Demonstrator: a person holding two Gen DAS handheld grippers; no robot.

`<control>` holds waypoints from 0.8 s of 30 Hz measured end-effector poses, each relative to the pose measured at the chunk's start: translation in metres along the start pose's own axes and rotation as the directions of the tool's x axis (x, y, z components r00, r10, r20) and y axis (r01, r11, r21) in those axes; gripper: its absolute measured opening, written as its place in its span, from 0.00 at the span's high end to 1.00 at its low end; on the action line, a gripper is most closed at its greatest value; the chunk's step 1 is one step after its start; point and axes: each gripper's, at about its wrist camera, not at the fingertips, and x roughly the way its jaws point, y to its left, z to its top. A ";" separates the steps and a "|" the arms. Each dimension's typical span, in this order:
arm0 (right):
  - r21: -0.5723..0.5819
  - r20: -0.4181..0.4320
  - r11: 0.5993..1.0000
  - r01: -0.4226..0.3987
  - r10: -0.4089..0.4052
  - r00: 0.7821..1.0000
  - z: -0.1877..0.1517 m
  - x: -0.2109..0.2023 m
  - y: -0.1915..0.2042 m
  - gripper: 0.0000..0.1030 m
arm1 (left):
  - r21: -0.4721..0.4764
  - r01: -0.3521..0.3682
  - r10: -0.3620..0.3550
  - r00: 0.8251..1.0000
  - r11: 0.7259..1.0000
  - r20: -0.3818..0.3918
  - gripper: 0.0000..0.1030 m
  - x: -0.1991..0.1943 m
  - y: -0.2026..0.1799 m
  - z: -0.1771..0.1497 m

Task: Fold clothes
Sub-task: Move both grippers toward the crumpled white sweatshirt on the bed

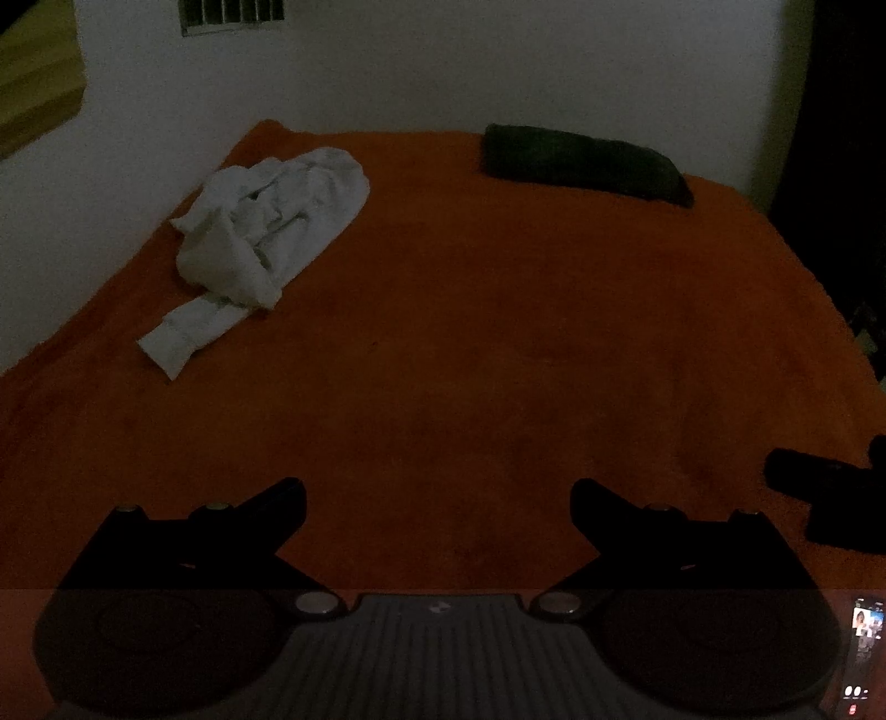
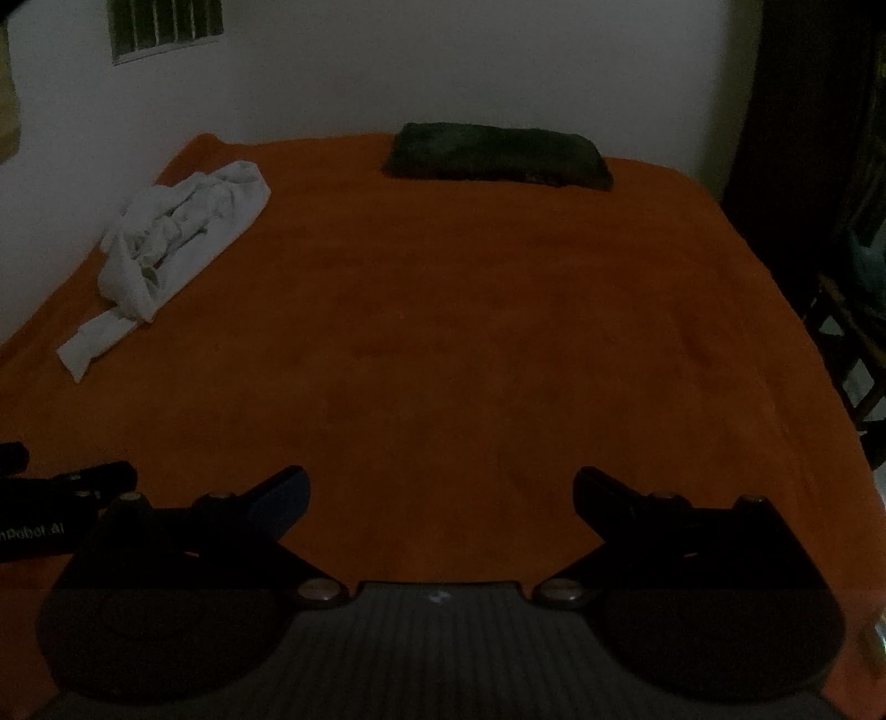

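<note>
Dim room with white wall (image 1: 498, 66) and barred vent (image 1: 232, 14), bed covered by orange blanket (image 1: 470, 343), crumpled white garment (image 1: 266, 221) lain at its far left, dark pillow (image 1: 587, 163) set at the head, left gripper (image 1: 437, 498) and right gripper (image 2: 440, 487) held low over the blanket, fingers (image 1: 288, 498) of both spread wide, nothing gripped or touched.

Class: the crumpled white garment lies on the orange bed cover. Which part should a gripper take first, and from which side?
Probably the narrow strip trailing from the white garment, its end nearest the open left gripper. It lies flat and apart from the bunched heap, so come from the near side, low over the orange bed cover.
</note>
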 end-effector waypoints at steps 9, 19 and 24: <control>-0.054 0.008 0.991 -0.122 0.123 0.992 0.012 0.025 0.003 0.00 | -0.026 -0.040 0.039 0.999 0.999 -0.036 0.00 0.026 0.022 0.010; -0.192 0.026 0.949 -0.249 0.259 0.966 0.081 0.082 0.045 0.00 | -0.104 -0.170 0.172 0.985 0.980 0.004 0.00 0.098 0.098 0.068; -0.237 0.031 0.921 -0.310 0.327 0.945 0.130 0.105 0.059 0.00 | -0.165 -0.196 0.185 0.980 0.967 -0.076 0.00 0.124 0.124 0.127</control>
